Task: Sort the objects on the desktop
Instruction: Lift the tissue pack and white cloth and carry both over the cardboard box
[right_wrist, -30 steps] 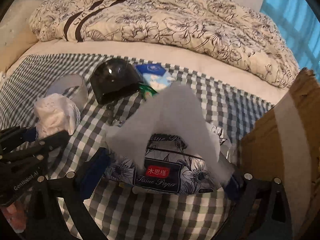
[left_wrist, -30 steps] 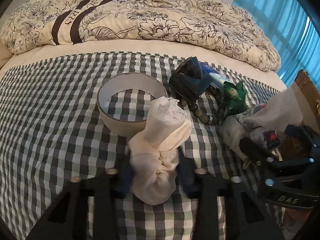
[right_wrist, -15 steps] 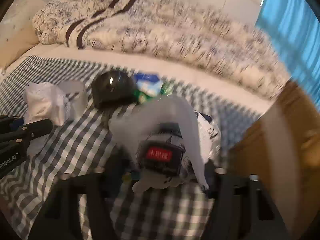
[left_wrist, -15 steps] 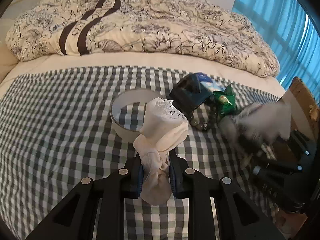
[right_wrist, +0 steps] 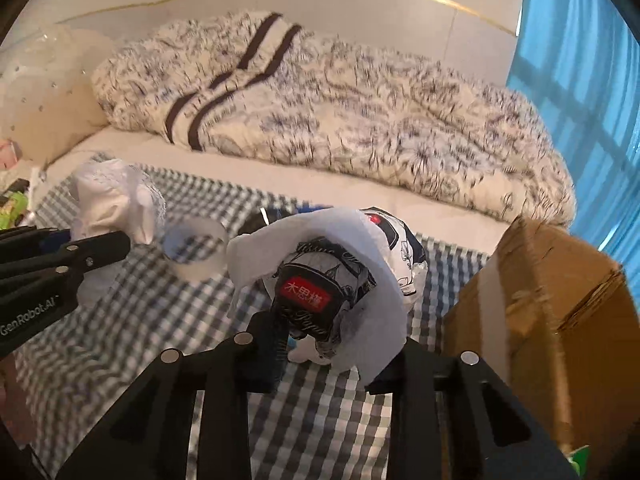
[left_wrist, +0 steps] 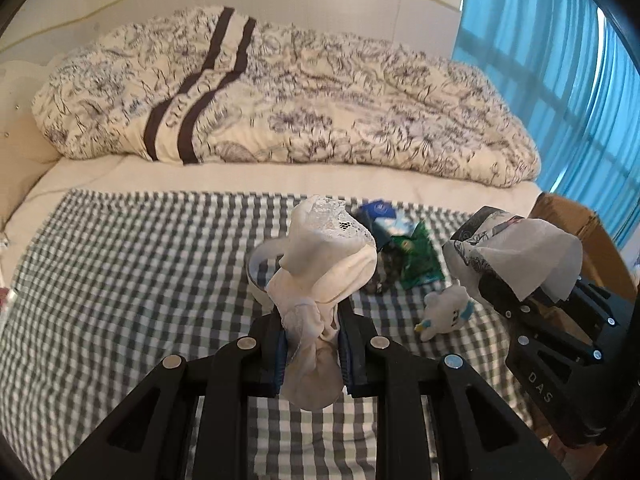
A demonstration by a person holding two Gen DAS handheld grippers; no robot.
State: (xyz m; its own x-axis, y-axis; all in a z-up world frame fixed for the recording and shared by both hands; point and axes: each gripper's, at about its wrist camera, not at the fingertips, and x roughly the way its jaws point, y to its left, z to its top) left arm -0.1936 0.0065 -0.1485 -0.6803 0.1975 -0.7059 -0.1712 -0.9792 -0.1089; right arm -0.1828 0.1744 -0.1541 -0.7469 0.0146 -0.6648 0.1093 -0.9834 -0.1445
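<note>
**Both grippers loaded above the checked bedspread**

Left wrist: left gripper (left_wrist: 311,354) fingers clamped on knotted cream lace-trimmed cloth bundle (left_wrist: 320,280), lifted over grey-white checked bedspread (left_wrist: 120,272).

Right wrist: right gripper (right_wrist: 326,354) fingers pinching floral-print soft tissue pack (right_wrist: 340,280), white sheet trailing, beside brown cardboard box (right_wrist: 540,300).

On the checked cloth (left_wrist: 120,280), the tape ring (right_wrist: 196,252) lies left of the cardboard box (right_wrist: 552,300).
</note>
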